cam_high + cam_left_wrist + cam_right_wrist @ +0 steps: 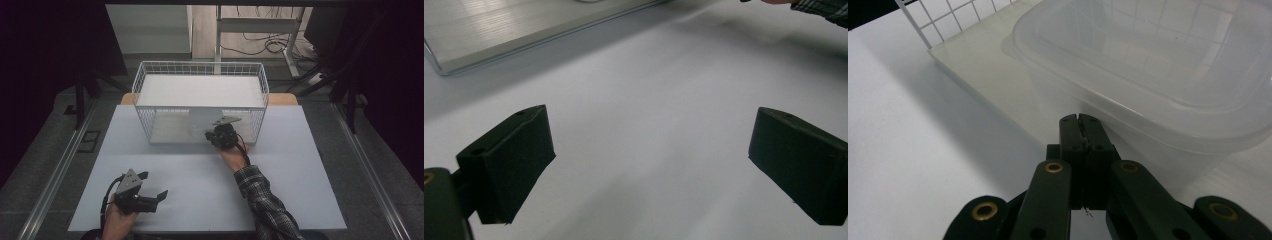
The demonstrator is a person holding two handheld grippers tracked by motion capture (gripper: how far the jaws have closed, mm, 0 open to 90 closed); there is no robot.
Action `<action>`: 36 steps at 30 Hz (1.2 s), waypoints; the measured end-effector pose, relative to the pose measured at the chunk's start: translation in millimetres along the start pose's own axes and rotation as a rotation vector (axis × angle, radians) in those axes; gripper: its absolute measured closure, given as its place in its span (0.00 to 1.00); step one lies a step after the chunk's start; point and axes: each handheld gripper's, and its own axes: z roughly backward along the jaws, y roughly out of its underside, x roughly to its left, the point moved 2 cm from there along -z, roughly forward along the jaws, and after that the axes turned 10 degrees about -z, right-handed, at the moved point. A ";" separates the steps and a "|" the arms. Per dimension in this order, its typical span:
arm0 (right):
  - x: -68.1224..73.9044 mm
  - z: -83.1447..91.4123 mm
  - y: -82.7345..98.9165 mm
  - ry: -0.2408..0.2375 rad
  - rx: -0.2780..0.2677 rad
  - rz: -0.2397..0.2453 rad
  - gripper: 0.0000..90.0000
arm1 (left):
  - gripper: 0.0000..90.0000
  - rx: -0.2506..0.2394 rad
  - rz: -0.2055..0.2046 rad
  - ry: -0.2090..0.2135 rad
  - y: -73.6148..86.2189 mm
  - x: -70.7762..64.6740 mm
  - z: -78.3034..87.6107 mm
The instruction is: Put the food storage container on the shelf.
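Pale grey rectangular tabletop (190,190) w/ bare surface; behind it, white metal desk frame (295,35) & tangled black cables (265,45) on floor.

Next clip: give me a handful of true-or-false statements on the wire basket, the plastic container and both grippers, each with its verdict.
1. The left gripper has its jaws spread apart over the bare table. True.
2. The right gripper has its jaws wide open. False: they are pressed together.
3. A translucent plastic container lies just ahead of the right gripper. True.
4. The wire basket stands at the table's near edge. False: it stands at the far side.
5. The left gripper holds the container. False: nothing is between its jaws.
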 end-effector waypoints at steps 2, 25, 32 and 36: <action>0.2 -1.6 -0.5 0.004 0.002 0.001 0.99 | 0.04 0.002 0.003 0.000 0.1 0.1 0.1; 10.9 21.5 6.7 -0.045 0.014 0.027 0.44 | 0.04 0.013 0.015 0.031 1.5 0.9 -3.1; 16.4 30.7 11.7 -0.068 0.010 0.059 0.28 | 0.04 0.009 0.016 0.043 2.1 1.3 -4.1; 19.0 36.0 14.3 -0.071 0.007 0.083 0.22 | 0.04 0.009 0.016 0.047 2.3 1.5 -4.5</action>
